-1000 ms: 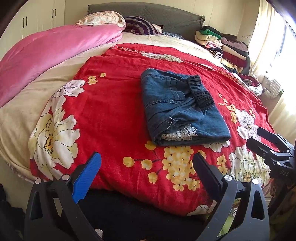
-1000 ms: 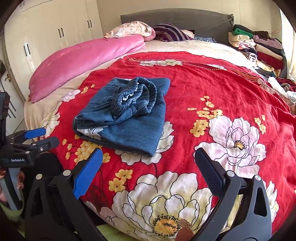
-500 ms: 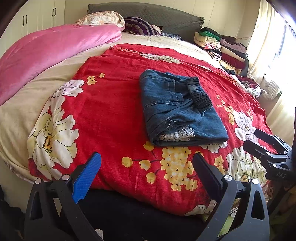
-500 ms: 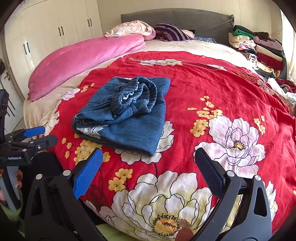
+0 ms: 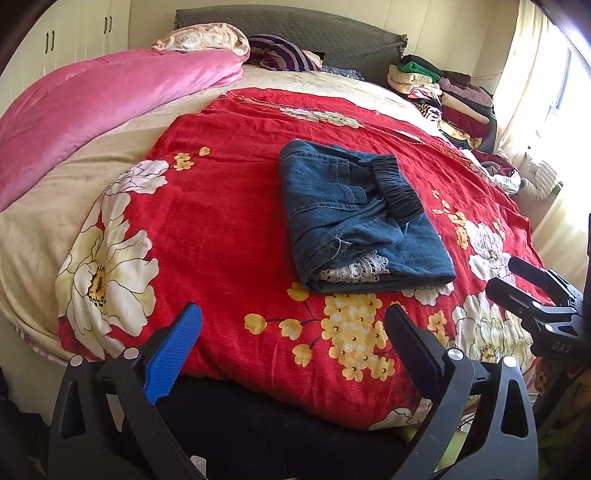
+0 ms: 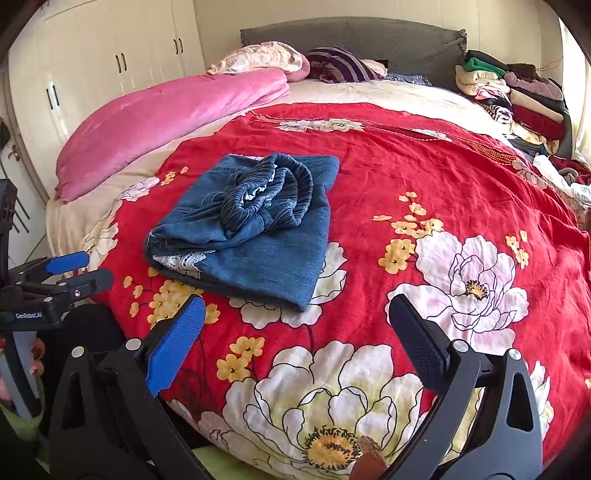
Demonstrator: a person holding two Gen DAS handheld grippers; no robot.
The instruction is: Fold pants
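The blue denim pants (image 5: 354,218) lie folded into a compact rectangle on the red floral blanket (image 5: 221,221), elastic waistband bunched on top and white lace trim showing at the near edge. They also show in the right wrist view (image 6: 251,236). My left gripper (image 5: 293,339) is open and empty, held back over the bed's near edge, short of the pants. My right gripper (image 6: 297,332) is open and empty, also back from the pants. Each gripper shows at the side of the other's view, the right one (image 5: 517,280) and the left one (image 6: 74,269).
A pink duvet (image 5: 92,110) lies along the left of the bed. Pillows (image 5: 203,37) and a grey headboard (image 5: 332,26) stand at the far end. Stacked folded clothes (image 5: 443,92) sit at the far right. White wardrobes (image 6: 110,74) stand to the left.
Both grippers have drawn back slightly from the bed; the pants lie unchanged. Both grippers stay open.
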